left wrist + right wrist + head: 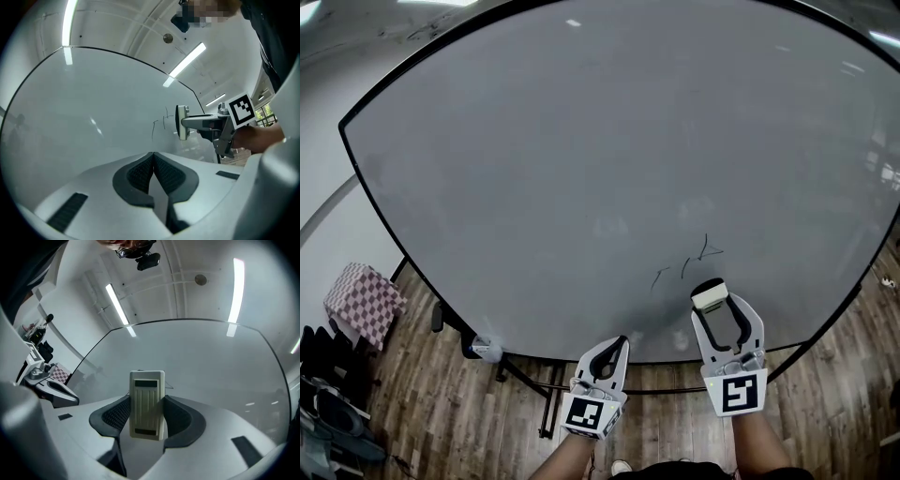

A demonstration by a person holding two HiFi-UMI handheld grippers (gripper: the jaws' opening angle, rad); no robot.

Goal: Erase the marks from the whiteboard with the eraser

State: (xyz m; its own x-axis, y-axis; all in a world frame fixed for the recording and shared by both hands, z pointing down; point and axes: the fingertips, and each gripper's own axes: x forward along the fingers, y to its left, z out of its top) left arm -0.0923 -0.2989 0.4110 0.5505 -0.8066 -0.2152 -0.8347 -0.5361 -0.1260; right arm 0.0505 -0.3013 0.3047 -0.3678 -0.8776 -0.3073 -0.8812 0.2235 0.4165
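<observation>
The cream plastic eraser (147, 404), a ribbed rectangular block with rounded corners, sits clamped between the right gripper's (711, 289) dark textured pads. It is just near of the thin black marks (684, 267) at the right of the glossy, black-framed whiteboard (581, 169). The left gripper (622, 343) is clenched on nothing at the board's near edge. A checkered cloth (363, 300) sits left, above wood-plank flooring (441, 412).

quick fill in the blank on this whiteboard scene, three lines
The right gripper is shut on the ____.
The left gripper has its jaws ____ with nothing between them.
The dark pen marks are drawn on the ____.
Missing words: eraser; shut; whiteboard
</observation>
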